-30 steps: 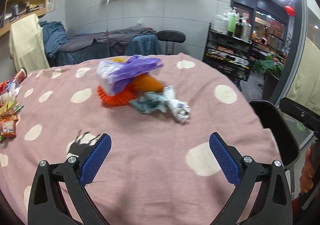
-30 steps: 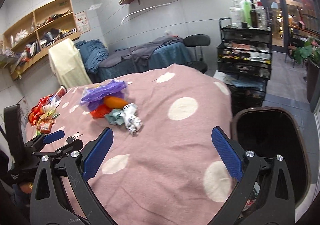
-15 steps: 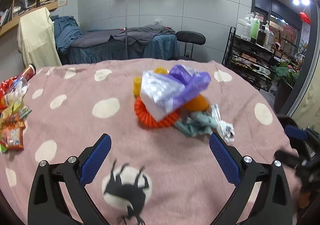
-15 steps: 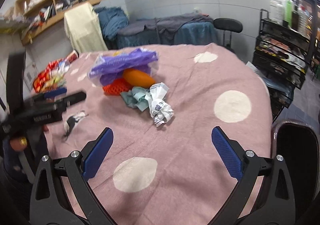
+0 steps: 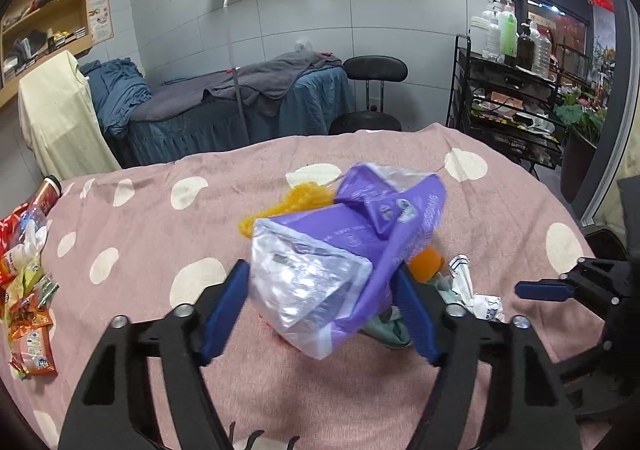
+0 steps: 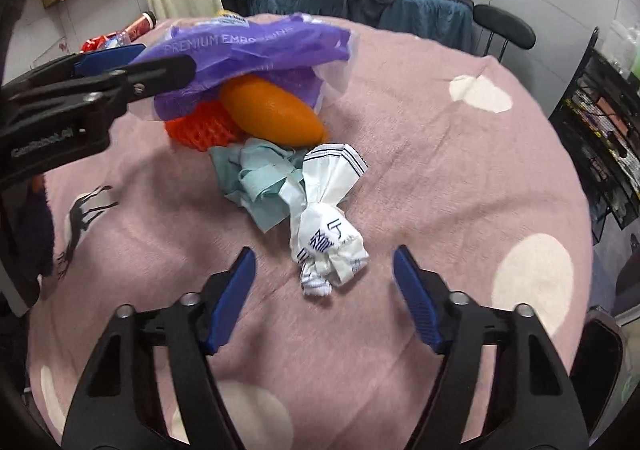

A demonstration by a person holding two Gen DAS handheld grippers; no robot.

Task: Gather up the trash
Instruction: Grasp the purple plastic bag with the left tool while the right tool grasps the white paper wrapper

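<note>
Trash pile on a pink, white-dotted counter [image 6: 460, 178]. In the left wrist view the left hand-held gripper [image 5: 322, 308] straddles a purple-and-clear plastic bag [image 5: 340, 262], which fills the gap between its blue pads [image 5: 226, 308]; the jaws are closing and stand about half wide, the 9 o'clock pad reaching the clear film while contact at the 3 o'clock pad cannot be told. Behind the bag, toward 11 o'clock, lies yellow netting [image 5: 296, 202]; at its 4 o'clock edge an orange object [image 5: 428, 264] shows. Snack packets [image 5: 28, 314] lie at the counter's 9 o'clock rim. In the right wrist view the right hand-held gripper [image 6: 324, 292] is poised over a crumpled white paper [image 6: 328, 226], whose lower end lies between the blue pads [image 6: 234, 296] without touching either; these jaws too are closing, with clear space on both sides of the paper. At 11 o'clock of the paper, touching it, lies a wad of pale green tissue [image 6: 258, 180]; beyond that, the orange object and red netting [image 6: 200, 126] sit under the purple bag. The left hand-held gripper enters this view from 9 o'clock, its fingers at the bag's near edge.
</note>
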